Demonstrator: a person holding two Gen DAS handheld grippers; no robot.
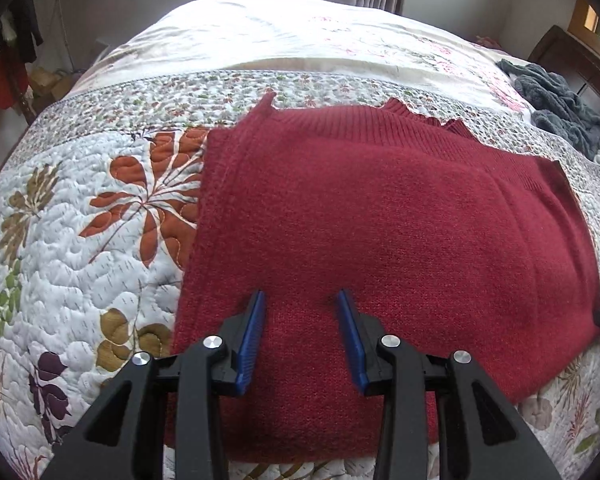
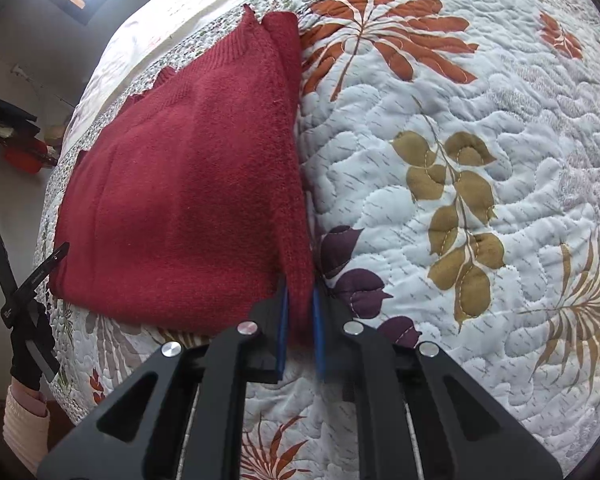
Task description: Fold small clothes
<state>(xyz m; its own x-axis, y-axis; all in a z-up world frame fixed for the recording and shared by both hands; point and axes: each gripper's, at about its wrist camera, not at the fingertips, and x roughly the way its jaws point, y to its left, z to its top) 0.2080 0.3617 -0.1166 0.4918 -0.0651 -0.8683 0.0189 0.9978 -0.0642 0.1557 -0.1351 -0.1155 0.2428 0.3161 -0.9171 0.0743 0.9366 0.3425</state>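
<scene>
Red sweater lies part-folded on the quilt. Right gripper pinches its near edge; left gripper hovers above, jaws apart, holding nothing. Likely mid-fold: next, the left needs 1 matching hold before lifting.

Both grippers are the same build: chunky black plastic frames with triangular cutouts, four round silver screws each, and ribbed blue pads on the fingers, left gripper, right gripper. The person wears a black glove and a ribbed cream-pink sleeve.
</scene>
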